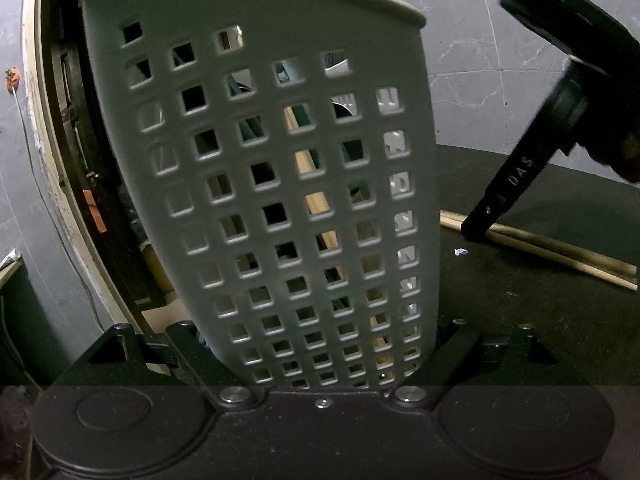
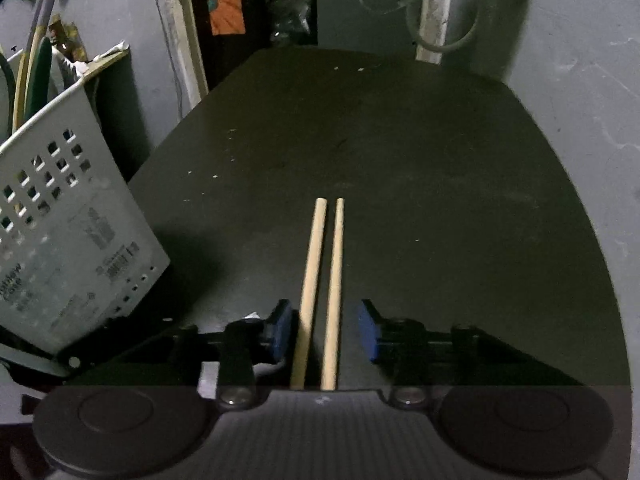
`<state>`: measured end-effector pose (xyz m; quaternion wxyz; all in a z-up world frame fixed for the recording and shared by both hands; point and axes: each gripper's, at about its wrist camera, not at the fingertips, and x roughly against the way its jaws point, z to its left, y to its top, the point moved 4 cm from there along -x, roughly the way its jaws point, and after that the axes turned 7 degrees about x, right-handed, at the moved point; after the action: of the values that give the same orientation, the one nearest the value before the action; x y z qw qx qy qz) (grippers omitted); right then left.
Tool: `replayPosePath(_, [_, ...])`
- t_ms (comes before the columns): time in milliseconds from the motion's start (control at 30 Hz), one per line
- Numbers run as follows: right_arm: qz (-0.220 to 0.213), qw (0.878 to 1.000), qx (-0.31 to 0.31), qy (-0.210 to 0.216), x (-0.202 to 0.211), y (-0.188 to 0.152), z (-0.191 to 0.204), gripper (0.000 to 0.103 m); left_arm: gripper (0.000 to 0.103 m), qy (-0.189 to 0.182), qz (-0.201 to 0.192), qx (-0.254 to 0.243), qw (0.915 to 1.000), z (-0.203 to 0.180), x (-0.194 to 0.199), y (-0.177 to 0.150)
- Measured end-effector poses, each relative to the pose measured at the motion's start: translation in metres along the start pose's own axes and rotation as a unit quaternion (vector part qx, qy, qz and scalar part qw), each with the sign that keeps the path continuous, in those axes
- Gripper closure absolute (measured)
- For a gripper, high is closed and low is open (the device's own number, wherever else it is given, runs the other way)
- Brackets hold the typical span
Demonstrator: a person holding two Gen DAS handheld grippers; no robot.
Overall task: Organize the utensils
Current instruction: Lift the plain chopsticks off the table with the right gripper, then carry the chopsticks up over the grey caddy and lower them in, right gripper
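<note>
While the left gripper (image 1: 320, 354) clamped the perforated grey caddy (image 1: 260, 160) between its fingers, the right gripper (image 2: 324, 330) sat spread wide astride two wooden chopsticks (image 2: 322, 280) lying on the black table (image 2: 440, 160), caddy at nine o'clock.

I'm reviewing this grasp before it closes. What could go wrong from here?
The two chopsticks lie slightly apart between the open right gripper; closing may pinch only one or roll them. The utensil basket, held tilted by the left gripper, could spill its utensils.
</note>
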<state>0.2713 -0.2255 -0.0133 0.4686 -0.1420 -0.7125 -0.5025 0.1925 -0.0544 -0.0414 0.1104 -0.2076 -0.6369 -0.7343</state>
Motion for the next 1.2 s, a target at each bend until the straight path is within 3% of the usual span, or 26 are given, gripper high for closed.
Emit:
replayPosePath(67, [0.019,1.000,0.012,0.006,-0.002,0.007,0.005,0.088,0.015,0.004,-0.002,-0.002,1.0000,-0.001,0.000,0.000])
replayPosePath(200, [0.063,0.998,-0.011,0.008,-0.008,0.022,0.003,0.090,0.015,0.002,-0.001,0.001,1.0000,-0.001,0.001,0.000])
replayPosePath(300, [0.053,0.997,-0.040,0.025,-0.008,0.024,-0.005,0.090,0.015,0.002,-0.001,0.001,1.0000,-0.001,0.001,0.000])
replayPosePath(467, [0.000,0.996,-0.076,0.037,-0.003,0.012,-0.021,0.089,0.015,0.006,-0.002,-0.002,1.0000,-0.003,0.001,-0.001])
replayPosePath(667, [-0.099,0.989,-0.103,0.051,0.023,-0.006,-0.033,0.089,0.015,0.010,-0.003,-0.006,0.9999,-0.007,0.002,0.000])
replayPosePath(933, [-0.234,0.963,-0.112,0.067,0.062,-0.011,-0.039,0.089,0.015,0.013,-0.005,-0.012,0.9998,-0.010,0.004,-0.001])
replayPosePath(1200, [-0.345,0.930,-0.100,0.077,0.087,-0.005,-0.028,0.089,0.015,0.016,-0.006,-0.016,0.9997,-0.014,0.006,-0.001])
